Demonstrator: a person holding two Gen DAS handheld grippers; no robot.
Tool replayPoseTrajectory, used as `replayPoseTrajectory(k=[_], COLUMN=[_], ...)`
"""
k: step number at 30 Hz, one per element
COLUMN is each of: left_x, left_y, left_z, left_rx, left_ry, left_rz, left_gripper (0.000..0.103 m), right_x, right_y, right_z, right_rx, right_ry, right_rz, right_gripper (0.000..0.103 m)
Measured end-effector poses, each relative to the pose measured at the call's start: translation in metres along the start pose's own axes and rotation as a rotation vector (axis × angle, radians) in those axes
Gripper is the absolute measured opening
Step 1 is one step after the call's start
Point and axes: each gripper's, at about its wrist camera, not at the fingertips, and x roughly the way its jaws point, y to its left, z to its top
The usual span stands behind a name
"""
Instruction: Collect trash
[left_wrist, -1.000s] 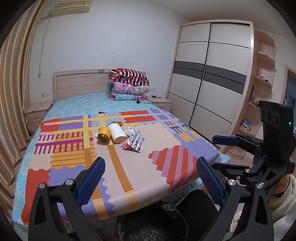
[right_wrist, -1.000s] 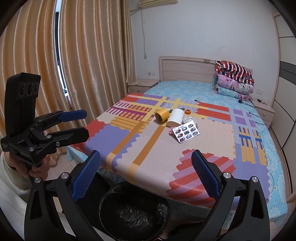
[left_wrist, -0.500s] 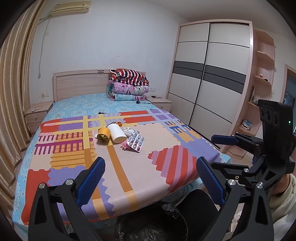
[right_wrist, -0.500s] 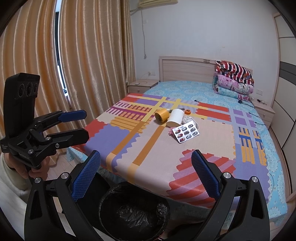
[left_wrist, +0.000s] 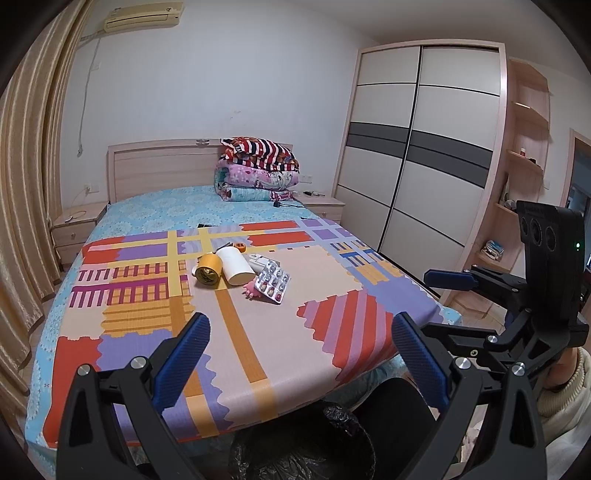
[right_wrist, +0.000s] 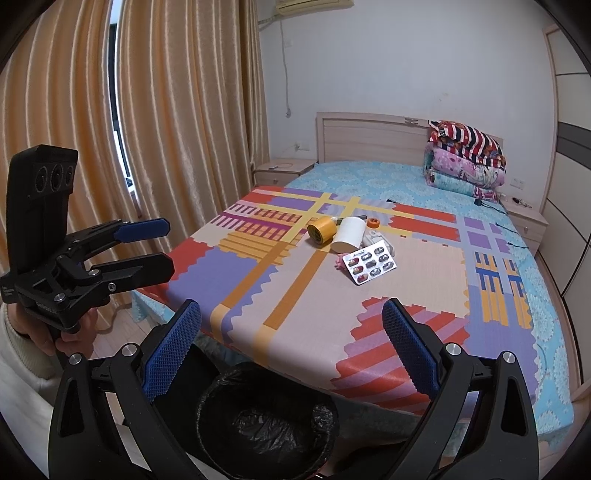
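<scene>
A small heap of trash lies mid-bed on the patchwork cover (left_wrist: 332, 266): a yellow tape roll (left_wrist: 207, 271) (right_wrist: 320, 230), a white paper roll (left_wrist: 236, 266) (right_wrist: 348, 233), a pill blister pack (left_wrist: 273, 284) (right_wrist: 369, 266), a pink scrap (left_wrist: 251, 291) and a small orange piece (right_wrist: 373, 223). A bin lined with a black bag (left_wrist: 303, 450) (right_wrist: 266, 417) stands at the foot of the bed, below both grippers. My left gripper (left_wrist: 299, 339) (right_wrist: 162, 247) is open and holds nothing. My right gripper (right_wrist: 291, 325) (left_wrist: 439, 302) is open too, also holding nothing. Both hover short of the heap.
Folded quilts (left_wrist: 258, 170) are stacked by the headboard, with a black cable (right_wrist: 491, 206) trailing nearby. A sliding wardrobe (left_wrist: 417, 147) and shelves line the right side; curtains (right_wrist: 166, 110) hang on the left. Nightstands (left_wrist: 74, 221) flank the bed. A person's hand (right_wrist: 70, 339) holds the left gripper.
</scene>
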Motion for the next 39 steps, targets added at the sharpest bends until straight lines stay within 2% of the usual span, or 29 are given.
replayPoseTrajectory(k=[26, 33, 39], left_x=[0.006, 0.030, 0.061], left_y=[0.005, 0.023, 0.049], left_z=[0.002, 0.006, 0.012], left_rx=[-0.006, -0.019, -0.038], left_ry=[0.011, 0.052, 0.096], left_rz=[0.002, 0.021, 0.049], left_gripper=[0.095, 0.095, 0.095], right_x=[0.003, 0.021, 0.056], right_y=[-0.005, -0.012, -0.035], right_z=[0.000, 0.004, 0.006], right_rx=[0.017, 0.031, 0.104], right_ry=[0.005, 0.024, 0.063], right_rz=[-0.005, -0.006, 0.002], right_gripper=[0.100, 0.099, 0.100])
